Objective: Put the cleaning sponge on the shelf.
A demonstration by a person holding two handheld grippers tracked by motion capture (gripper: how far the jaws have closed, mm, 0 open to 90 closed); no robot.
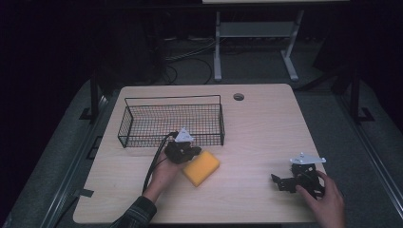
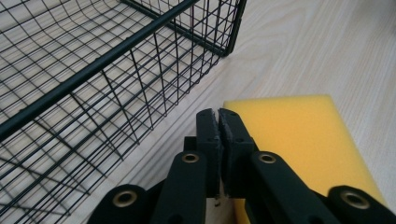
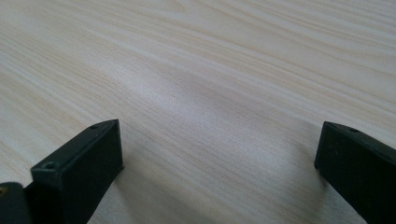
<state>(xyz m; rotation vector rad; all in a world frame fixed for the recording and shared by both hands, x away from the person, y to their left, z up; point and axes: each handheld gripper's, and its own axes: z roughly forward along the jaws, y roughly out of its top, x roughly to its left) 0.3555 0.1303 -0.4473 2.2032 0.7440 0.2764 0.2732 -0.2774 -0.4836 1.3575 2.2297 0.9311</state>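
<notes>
In the high view the left gripper (image 1: 192,151) covers the near-left corner of the yellow sponge (image 1: 202,168), and in the left gripper view the black jaws hide the near part of the sponge, so I cannot tell if a thin edge is caught between them. The sponge is a flat, bright yellow rectangular block that lies on the wooden table (image 1: 266,123), just in front of the wire basket (image 1: 171,121) and outside it. The left jaws stand pressed together at the sponge's corner, with the sponge on their right side, while the right gripper (image 1: 285,183) rests well apart from it with jaws wide apart over bare wood.
</notes>
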